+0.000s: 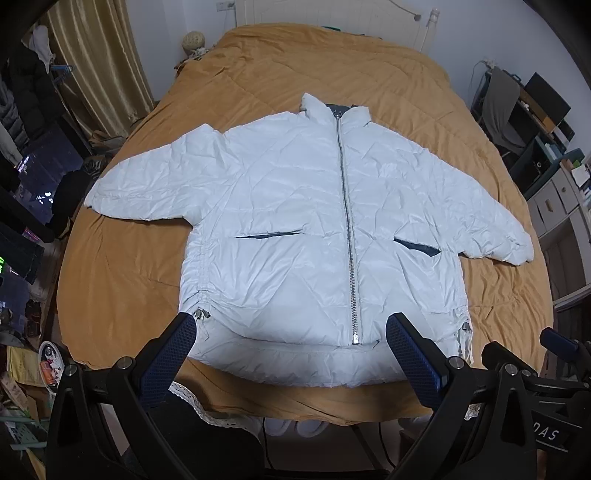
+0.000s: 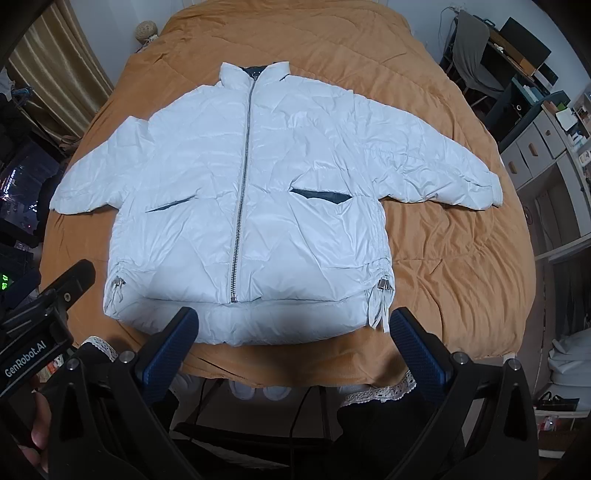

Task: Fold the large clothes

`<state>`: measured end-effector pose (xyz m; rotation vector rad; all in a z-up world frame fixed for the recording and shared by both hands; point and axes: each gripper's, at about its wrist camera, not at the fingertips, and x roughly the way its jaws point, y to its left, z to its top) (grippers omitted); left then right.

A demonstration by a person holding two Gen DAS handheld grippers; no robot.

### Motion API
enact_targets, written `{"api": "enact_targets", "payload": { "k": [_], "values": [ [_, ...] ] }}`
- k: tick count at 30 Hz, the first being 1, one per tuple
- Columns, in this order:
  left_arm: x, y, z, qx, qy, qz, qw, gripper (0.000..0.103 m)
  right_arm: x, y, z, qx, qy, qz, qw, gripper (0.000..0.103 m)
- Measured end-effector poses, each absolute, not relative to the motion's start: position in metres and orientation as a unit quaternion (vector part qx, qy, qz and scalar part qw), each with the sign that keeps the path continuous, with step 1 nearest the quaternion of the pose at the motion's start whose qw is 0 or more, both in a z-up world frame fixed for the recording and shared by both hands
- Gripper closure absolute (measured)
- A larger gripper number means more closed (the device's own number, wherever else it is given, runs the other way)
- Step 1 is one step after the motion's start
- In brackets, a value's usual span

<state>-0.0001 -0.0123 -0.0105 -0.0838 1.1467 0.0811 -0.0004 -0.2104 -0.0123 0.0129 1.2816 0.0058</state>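
A white puffer jacket lies flat and face up on the bed, zipped, collar at the far end, both sleeves spread out sideways. It also shows in the right wrist view. My left gripper is open and empty, held above the jacket's hem near the bed's front edge. My right gripper is open and empty, above the hem toward its right corner with the drawstring. The right gripper's body shows at the lower right of the left wrist view.
An orange quilt covers the bed. A white headboard is at the far end. Shelves and drawers stand to the right, curtains and clutter to the left. White shoes sit on the floor below the bed edge.
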Motion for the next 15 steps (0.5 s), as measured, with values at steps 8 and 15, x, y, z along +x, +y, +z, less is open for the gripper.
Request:
{"api": "enact_targets", "payload": {
  "k": [8, 15],
  "values": [
    [-0.0005, -0.0120, -0.0117, -0.041, 0.544, 0.039, 0.837, 0.000, -0.0001, -0.2107, -0.0145, 0.006, 0.600, 0.003, 0.800, 0.000],
    [-0.0008, -0.0111, -0.0130, -0.041, 0.548, 0.038, 0.835, 0.000, -0.0002, -0.2108, -0.0154, 0.005, 0.601, 0.003, 0.799, 0.000]
  ]
}}
